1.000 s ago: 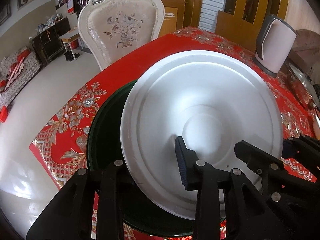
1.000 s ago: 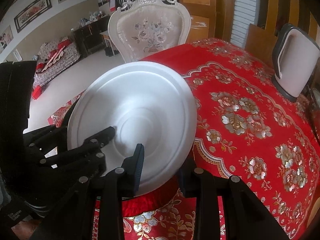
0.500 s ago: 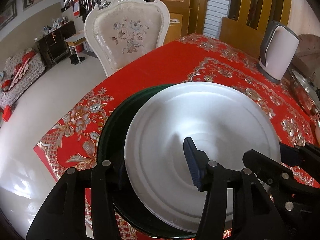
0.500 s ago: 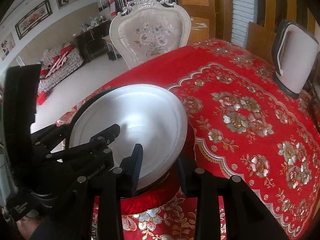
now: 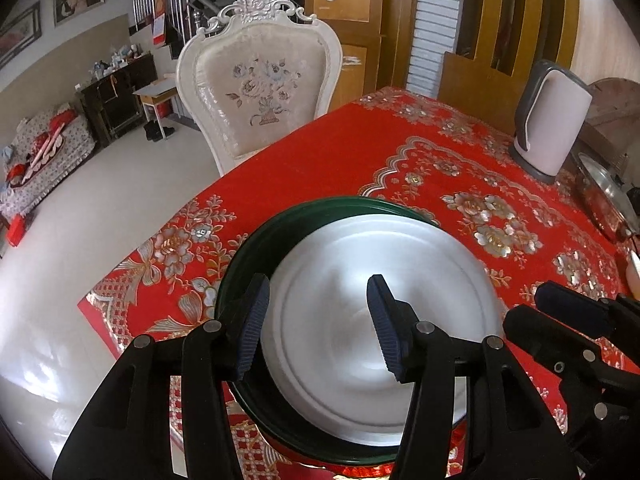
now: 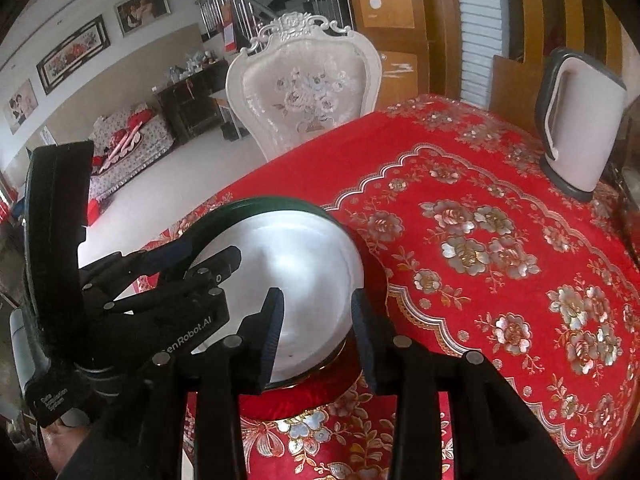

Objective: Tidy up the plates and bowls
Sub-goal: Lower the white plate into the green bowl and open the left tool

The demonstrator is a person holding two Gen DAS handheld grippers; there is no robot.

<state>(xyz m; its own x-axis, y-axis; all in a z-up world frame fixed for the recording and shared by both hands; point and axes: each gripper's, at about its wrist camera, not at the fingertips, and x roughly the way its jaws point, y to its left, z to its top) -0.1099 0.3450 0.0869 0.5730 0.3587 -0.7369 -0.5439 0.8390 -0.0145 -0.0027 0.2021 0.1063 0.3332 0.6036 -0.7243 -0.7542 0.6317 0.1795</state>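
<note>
A white plate (image 5: 380, 312) lies inside a larger dark green plate (image 5: 256, 248) on the red floral tablecloth near the table's front corner. It also shows in the right wrist view (image 6: 304, 264), with the green plate's rim (image 6: 260, 204) around it. My left gripper (image 5: 316, 320) is open just above the near edge of the white plate, holding nothing. My right gripper (image 6: 316, 328) is open at the plate's right near edge, its jaws apart and empty.
A white and grey kettle (image 5: 548, 128) stands at the far right of the table. A metal pan (image 5: 604, 196) sits at the right edge. A cream carved chair (image 5: 260, 92) stands behind the table's far side. The table's edge and floor lie to the left.
The white plate was tilted up and held by both grippers; it has come down flat into the green plate. Both grippers have opened and let go.
</note>
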